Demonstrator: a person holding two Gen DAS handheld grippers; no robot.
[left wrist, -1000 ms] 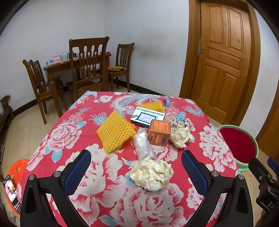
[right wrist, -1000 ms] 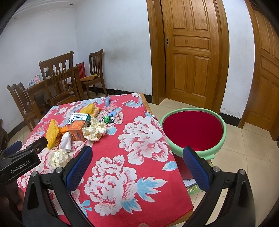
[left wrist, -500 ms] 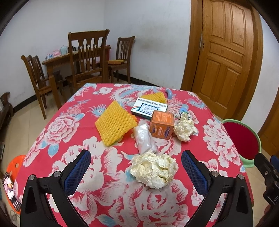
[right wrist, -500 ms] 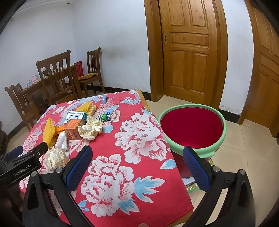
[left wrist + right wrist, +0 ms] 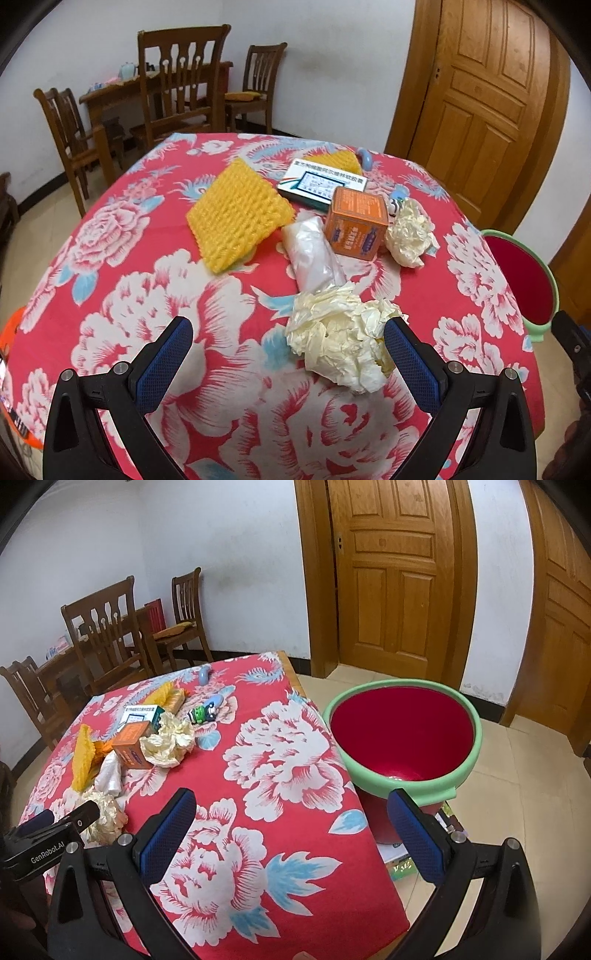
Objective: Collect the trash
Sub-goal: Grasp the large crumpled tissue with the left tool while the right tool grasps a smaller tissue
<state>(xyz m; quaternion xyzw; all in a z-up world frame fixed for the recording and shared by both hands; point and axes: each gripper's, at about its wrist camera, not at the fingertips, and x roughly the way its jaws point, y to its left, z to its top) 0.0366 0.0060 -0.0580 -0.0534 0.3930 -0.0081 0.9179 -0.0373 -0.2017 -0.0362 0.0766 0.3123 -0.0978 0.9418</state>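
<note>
A crumpled cream paper ball [image 5: 343, 341] lies on the red floral tablecloth [image 5: 147, 295], just ahead of my left gripper [image 5: 288, 356], which is open with its right finger beside the ball. Behind it lie a clear plastic bag [image 5: 314, 254], an orange box [image 5: 356, 221], a second paper ball [image 5: 408, 234], a yellow foam net [image 5: 236, 218] and a white medicine box [image 5: 321, 182]. My right gripper [image 5: 291, 834] is open and empty over the table's right edge, near the red bin with green rim [image 5: 402, 734].
The bin stands on the floor right of the table [image 5: 295, 775]. A small green toy [image 5: 203, 712] and a blue item [image 5: 204, 674] lie farther back. Wooden chairs [image 5: 177, 88] and another table stand behind; wooden doors [image 5: 391, 576] at right. Papers [image 5: 402, 864] lie under the bin.
My left gripper has moved forward and down toward the near paper ball, which now sits close to its right finger. The right gripper has shifted slightly closer to the bin.
</note>
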